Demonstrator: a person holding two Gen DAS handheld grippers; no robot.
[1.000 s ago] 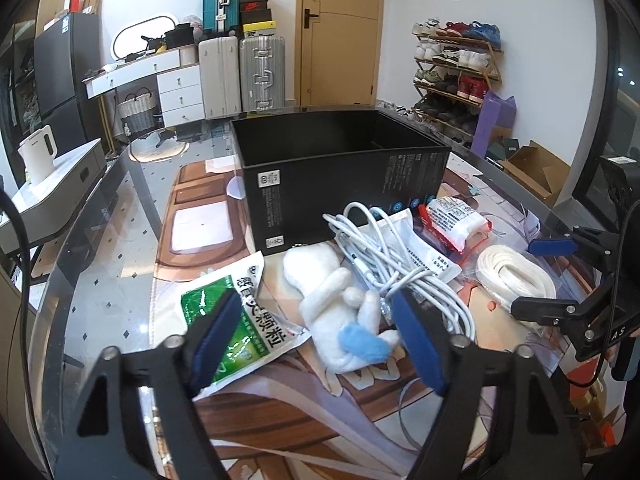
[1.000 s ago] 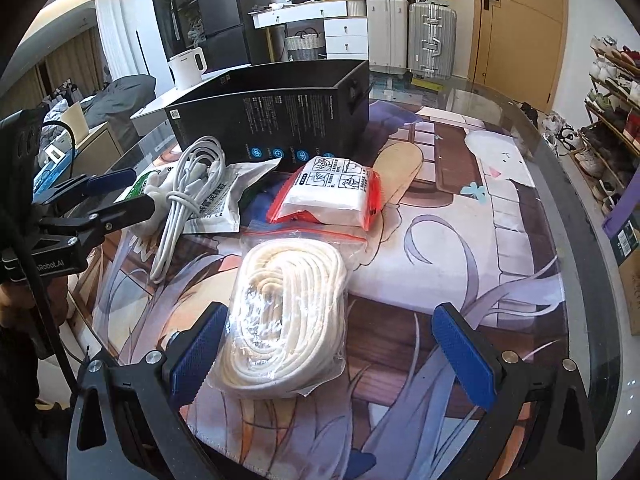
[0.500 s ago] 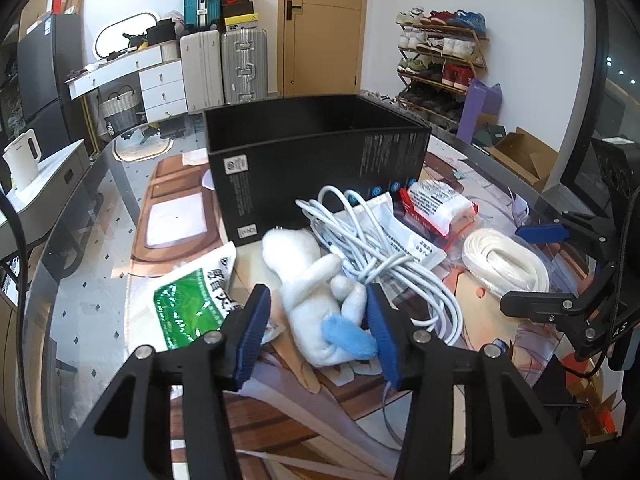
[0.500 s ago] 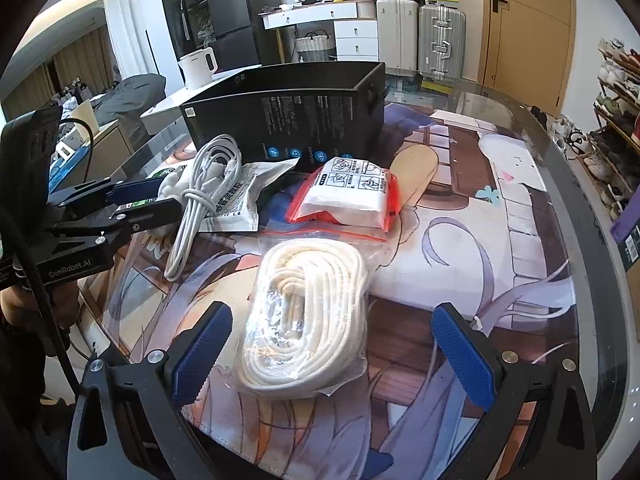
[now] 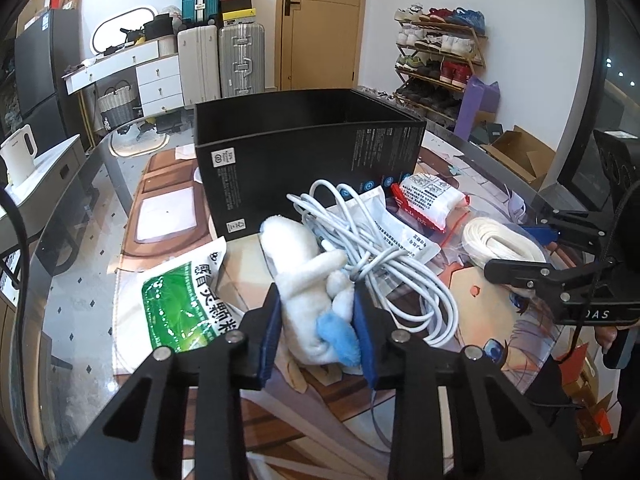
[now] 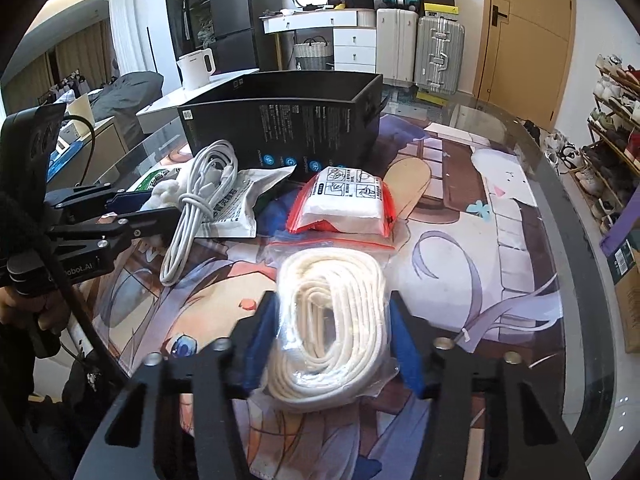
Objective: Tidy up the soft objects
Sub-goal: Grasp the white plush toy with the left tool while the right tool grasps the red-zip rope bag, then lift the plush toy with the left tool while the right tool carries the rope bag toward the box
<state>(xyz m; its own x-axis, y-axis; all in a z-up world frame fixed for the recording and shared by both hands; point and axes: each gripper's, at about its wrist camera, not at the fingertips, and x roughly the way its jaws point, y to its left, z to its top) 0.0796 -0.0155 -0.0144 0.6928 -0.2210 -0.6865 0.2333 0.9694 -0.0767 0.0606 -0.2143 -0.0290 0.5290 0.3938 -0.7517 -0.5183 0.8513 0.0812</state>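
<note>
My left gripper (image 5: 316,320) is shut on a white plush toy (image 5: 304,276) with a blue tip, its blue pads pressing both sides. The toy lies on the printed mat in front of an open black box (image 5: 304,152). In the right wrist view my right gripper (image 6: 332,340) has its jaws closing on a bagged coil of white rope (image 6: 332,312), and the pads touch both sides of the bag. The same rope bag (image 5: 500,240) shows at the right of the left wrist view. The black box (image 6: 280,124) stands behind it.
A bundled white cable (image 5: 380,252) lies on a white pouch (image 5: 400,232) beside the toy. A red-edged packet (image 6: 344,200) sits behind the rope, and a green sachet (image 5: 180,304) left of the toy. The glass table's curved edge (image 6: 560,208) runs along the right.
Both grippers' jaws have closed in: the left onto the plush toy, the right from wide open onto the rope bag. Neither hand has shifted.
</note>
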